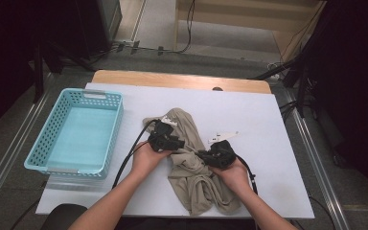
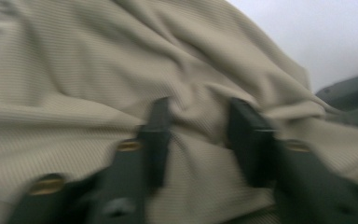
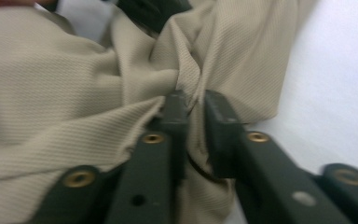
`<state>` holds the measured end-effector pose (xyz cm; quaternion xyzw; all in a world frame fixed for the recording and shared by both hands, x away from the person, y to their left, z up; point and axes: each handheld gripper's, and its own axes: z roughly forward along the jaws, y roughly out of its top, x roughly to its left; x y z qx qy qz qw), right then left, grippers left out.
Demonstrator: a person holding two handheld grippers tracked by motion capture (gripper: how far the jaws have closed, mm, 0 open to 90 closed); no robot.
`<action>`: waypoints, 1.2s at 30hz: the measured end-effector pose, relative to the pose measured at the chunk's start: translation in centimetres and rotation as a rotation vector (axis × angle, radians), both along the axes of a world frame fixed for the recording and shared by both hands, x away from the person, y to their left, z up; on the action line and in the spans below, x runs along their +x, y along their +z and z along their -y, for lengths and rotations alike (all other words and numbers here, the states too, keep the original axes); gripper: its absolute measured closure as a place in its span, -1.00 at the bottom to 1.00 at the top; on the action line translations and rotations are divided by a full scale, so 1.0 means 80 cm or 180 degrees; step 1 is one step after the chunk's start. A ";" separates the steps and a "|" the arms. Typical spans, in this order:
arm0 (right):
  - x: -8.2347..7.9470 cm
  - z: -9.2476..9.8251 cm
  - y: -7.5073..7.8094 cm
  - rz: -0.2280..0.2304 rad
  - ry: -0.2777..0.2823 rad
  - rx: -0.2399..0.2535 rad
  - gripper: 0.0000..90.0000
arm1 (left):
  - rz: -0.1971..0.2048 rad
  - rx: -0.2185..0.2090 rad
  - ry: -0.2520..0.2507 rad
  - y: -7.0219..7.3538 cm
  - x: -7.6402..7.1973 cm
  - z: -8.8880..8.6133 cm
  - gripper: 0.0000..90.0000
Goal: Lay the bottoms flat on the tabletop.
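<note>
A crumpled beige garment [image 1: 191, 179] lies on the white table top [image 1: 273, 143], in front of the person. My left gripper [image 1: 178, 143] comes at its middle from the left, and my right gripper [image 1: 202, 155] meets it from the right, the two close together. In the left gripper view the ribbed cloth [image 2: 98, 70] bunches up between the jaws of my left gripper [image 2: 199, 121], which press into the fold. In the right gripper view my right gripper [image 3: 195, 105] has its jaws nearly together, pinching a narrow ridge of the cloth [image 3: 51, 70].
A light blue perforated basket [image 1: 114, 129] stands empty at the table's left side. A small white tag or card [image 1: 225, 135] lies just right of the garment. Bare white table [image 3: 335, 84] stretches to the right. Cables trail from both grippers toward the front edge.
</note>
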<state>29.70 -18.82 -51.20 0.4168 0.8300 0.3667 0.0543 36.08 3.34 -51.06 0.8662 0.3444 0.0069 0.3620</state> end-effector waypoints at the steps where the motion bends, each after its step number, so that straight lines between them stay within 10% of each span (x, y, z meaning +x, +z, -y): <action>1: -0.002 -0.002 0.002 0.0010 0.0015 0.0024 0.83 | 0.0006 0.0076 -0.0096 0.001 -0.004 0.002 0.71; 7: -0.019 -0.014 0.017 0.0101 0.0214 -0.0012 0.85 | -0.0326 0.0183 -0.0082 0.022 -0.013 -0.019 1.00; 18: -0.062 -0.045 0.042 0.0114 0.0676 0.0262 0.62 | -0.0153 -0.0200 0.0038 0.063 -0.044 -0.078 0.83; 23: -0.057 -0.023 0.053 0.0449 0.0472 0.0201 0.33 | -0.0053 -0.0161 0.0179 0.061 -0.042 -0.085 0.31; 36: 0.011 0.017 0.012 0.0219 -0.0234 0.0094 0.22 | 0.0093 0.0048 0.0641 0.027 -0.020 -0.086 -0.17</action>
